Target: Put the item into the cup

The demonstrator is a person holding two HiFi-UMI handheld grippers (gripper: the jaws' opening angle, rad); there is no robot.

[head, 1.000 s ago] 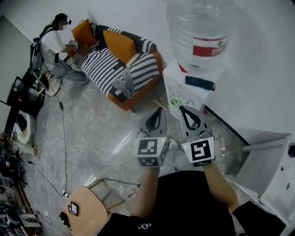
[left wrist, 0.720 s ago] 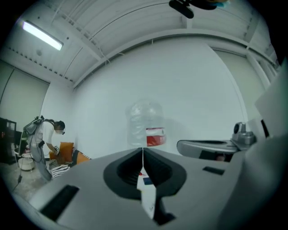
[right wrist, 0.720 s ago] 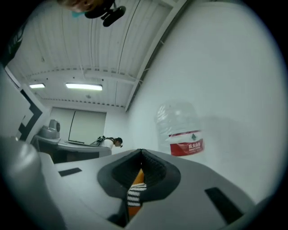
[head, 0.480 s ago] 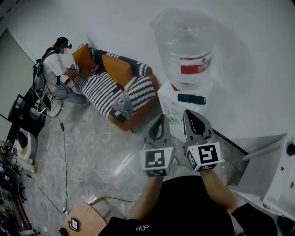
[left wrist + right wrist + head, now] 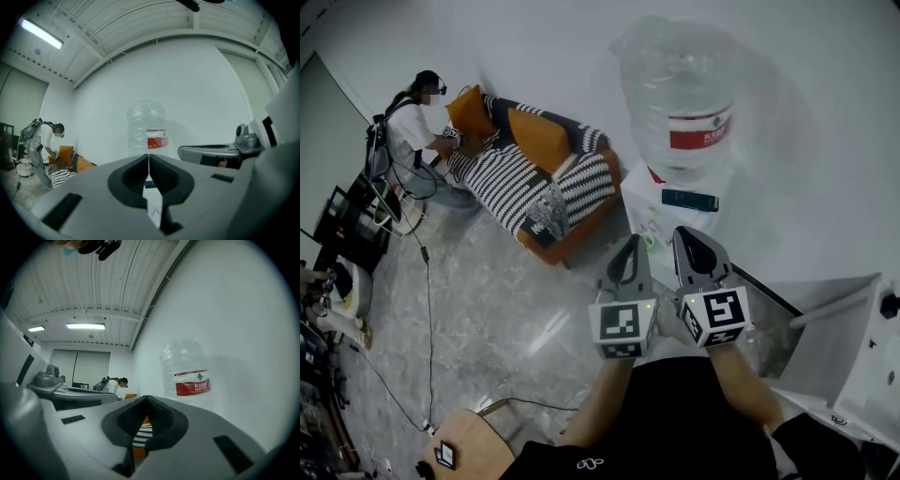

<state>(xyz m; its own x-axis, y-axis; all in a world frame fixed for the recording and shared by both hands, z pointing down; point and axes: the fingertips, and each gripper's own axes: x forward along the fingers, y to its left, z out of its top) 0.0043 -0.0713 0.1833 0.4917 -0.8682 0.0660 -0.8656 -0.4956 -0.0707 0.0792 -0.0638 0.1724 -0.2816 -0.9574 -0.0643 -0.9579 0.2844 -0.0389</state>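
Note:
Both grippers are held side by side in front of the person's chest, pointing at a white cabinet (image 5: 661,214). My left gripper (image 5: 630,241) is shut with nothing in it, its jaws meeting in a thin line (image 5: 148,157). Just to its right, my right gripper (image 5: 688,234) is also shut and empty (image 5: 147,398). A small green cup (image 5: 648,242) peeks out between the two grippers, mostly hidden by them. A dark flat item (image 5: 689,200) lies on the cabinet below a large clear water bottle (image 5: 678,103).
A striped sofa with orange cushions (image 5: 539,178) stands to the left, and a person (image 5: 412,122) bends over its far end. A white shelf unit (image 5: 853,347) is at the right. A wooden stool (image 5: 464,450) sits at the lower left, with cables on the floor.
Over the last second the head view tilted up and the grippers closed in on the cabinet, covering most of the green cup. In the last half second almost nothing moved.

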